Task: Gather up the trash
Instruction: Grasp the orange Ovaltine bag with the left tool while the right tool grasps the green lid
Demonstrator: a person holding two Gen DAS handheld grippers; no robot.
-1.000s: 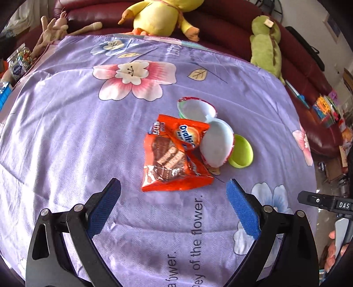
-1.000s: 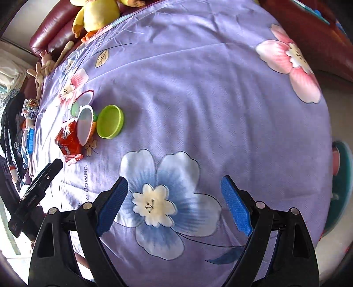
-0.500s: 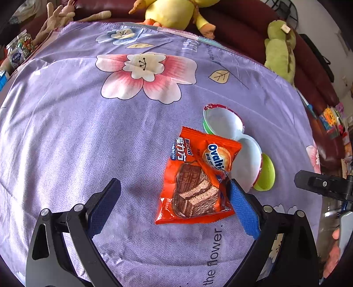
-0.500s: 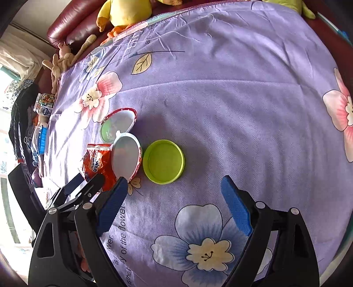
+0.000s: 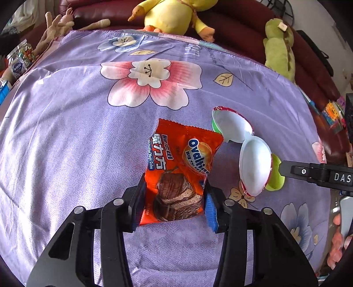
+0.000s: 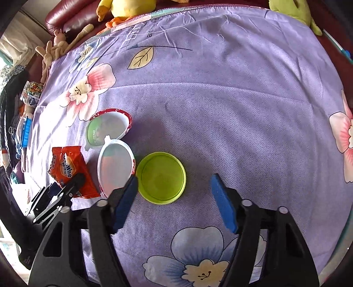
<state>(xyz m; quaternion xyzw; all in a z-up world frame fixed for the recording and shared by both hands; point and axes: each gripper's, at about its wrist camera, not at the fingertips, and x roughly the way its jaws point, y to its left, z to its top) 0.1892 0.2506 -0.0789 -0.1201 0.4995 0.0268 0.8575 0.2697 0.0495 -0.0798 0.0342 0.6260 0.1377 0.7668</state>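
Observation:
An orange Ovaltine snack wrapper lies on the purple flowered cloth. My left gripper is closing on its near end, and both blue pads press the wrapper's sides. Right of it lie two joined white egg-shaped shell halves with red rims. A lime green lid sits beside them. My right gripper hangs over the lid with its jaws closing. The left pad is at the lid's edge, and the right pad is still clear of it. The wrapper and the left gripper's fingers show at the right wrist view's left edge.
A yellow plush toy and a green plush toy rest on the dark red sofa behind the cloth. A candy jar stands at the far left. A person's hand shows at the lower right.
The left gripper came down over the orange wrapper and its jaws closed onto it. The right gripper travelled across the cloth to the lime lid and its jaws narrowed.

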